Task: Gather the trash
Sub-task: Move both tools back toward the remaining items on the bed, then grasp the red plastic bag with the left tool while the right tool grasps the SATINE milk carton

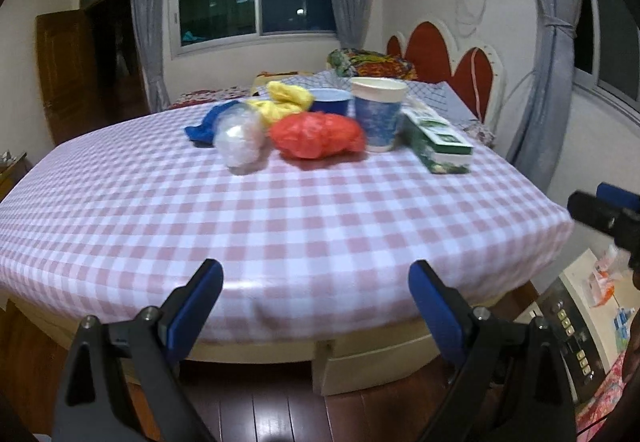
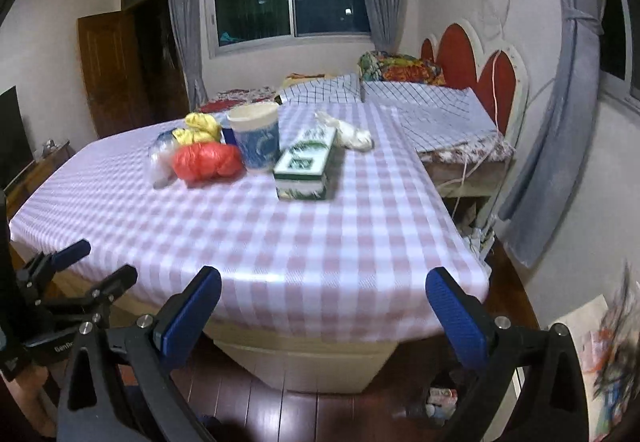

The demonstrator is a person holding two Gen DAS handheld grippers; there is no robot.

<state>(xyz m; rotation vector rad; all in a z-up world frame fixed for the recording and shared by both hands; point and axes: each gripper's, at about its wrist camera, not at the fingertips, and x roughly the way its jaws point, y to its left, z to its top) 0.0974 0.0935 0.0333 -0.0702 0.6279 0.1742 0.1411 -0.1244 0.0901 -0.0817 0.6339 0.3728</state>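
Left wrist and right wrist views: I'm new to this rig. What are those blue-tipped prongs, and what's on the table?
Each picture comes from a camera on a handheld gripper, looking along its two fingers. The prongs are those fingers: the left gripper and the right gripper, both open and empty, short of the checkered table. On it lie a red bag, yellow bag, blue bag, clear wrapper, paper cup, blue cup, green carton and white bag.

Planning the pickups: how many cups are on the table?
2: a white-rimmed paper cup beside the red bag, and a blue cup behind it. Others may be hidden.
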